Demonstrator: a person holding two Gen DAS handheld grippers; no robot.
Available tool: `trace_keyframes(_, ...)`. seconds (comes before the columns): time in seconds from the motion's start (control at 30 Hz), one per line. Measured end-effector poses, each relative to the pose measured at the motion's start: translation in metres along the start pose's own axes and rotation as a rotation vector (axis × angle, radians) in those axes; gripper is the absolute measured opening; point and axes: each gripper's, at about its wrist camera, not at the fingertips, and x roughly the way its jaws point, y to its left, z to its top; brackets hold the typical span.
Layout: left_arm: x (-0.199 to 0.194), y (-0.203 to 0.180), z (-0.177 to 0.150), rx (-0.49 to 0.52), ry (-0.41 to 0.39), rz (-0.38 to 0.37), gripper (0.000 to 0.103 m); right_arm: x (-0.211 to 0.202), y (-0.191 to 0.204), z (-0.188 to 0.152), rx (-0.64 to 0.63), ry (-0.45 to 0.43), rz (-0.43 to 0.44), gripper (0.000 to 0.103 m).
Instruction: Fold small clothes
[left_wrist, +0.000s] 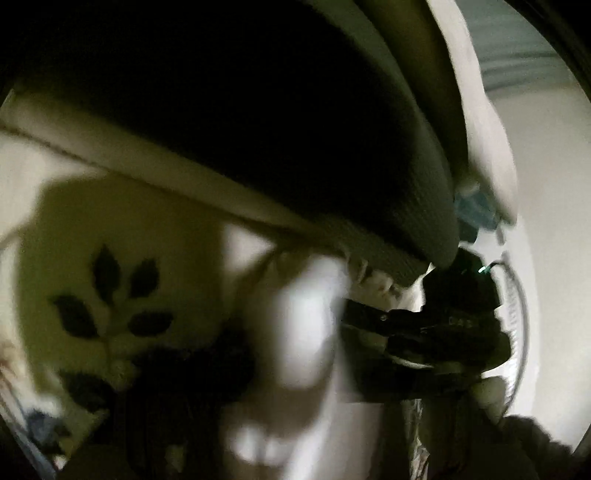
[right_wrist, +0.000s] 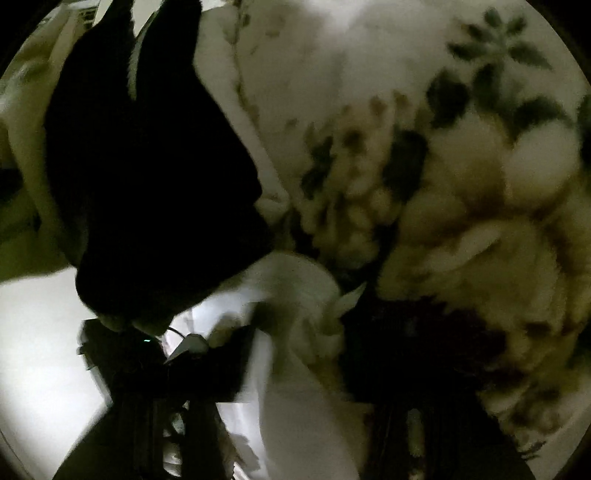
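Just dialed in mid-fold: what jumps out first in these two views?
A big dark cloth fills the upper half of the left wrist view and the left side of the right wrist view. Behind it lies a pale floral fabric, with dark leaves lower left in the left view. Everything is dim and blurred.

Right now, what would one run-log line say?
step: folding | dark garment lifted between grippers | floral bedding behind | views dim, blurred | jaws unclear

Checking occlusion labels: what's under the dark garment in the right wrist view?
Below the dark garment a leaf-print fabric and pale cloth show beside it. The other gripper sits at its lower tip. Whatever lies directly beneath is covered and too dark to tell.
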Motion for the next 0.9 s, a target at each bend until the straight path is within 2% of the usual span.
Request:
trace_keyframes(0.17,-0.030,-0.015,-0.018,0.040,-0.059,0.006,0.008,-0.014,0.026,-0.015,-0.034,-0.055,0.026,0.007)
trace_keyframes(0.33,-0.071,-0.040,-0.045,0.109,-0.107,0.014,0.008,-0.030,0.072,-0.031,-0.104,-0.095,0.039,0.007)
trace_keyframes(0.43,-0.079,-0.046,-0.040,0.143,-0.140,0.018,0.008,-0.043,0.096,-0.045,-0.160,-0.112,0.039,0.007)
trace_keyframes(0.5,-0.076,-0.053,-0.045,0.167,-0.159,0.020,0.009,-0.048,0.106,-0.066,-0.201,-0.118,0.035,0.007)
trace_keyframes(0.67,-0.110,-0.051,-0.090,0.217,-0.171,0.036,0.014,-0.051,0.143,-0.117,-0.345,-0.112,0.012,0.007)
trace_keyframes(0.73,-0.130,-0.040,-0.116,0.207,-0.140,0.041,0.023,-0.054,0.151,-0.143,-0.401,-0.078,-0.005,0.009)
trace_keyframes(0.8,-0.149,-0.029,-0.154,0.159,-0.107,0.066,0.060,-0.048,0.154,-0.174,-0.432,-0.033,-0.020,0.013)
trace_keyframes(0.83,-0.145,-0.037,-0.167,0.135,-0.096,0.066,0.066,-0.048,0.145,-0.192,-0.443,0.015,-0.035,0.016)
trace_keyframes(0.87,-0.146,-0.035,-0.180,0.111,-0.085,0.074,0.068,-0.047,0.135,-0.210,-0.448,0.079,-0.052,0.018)
trace_keyframes(0.9,-0.152,-0.029,-0.198,0.085,-0.063,0.089,0.068,-0.055,0.114,-0.227,-0.446,0.134,-0.066,0.025)
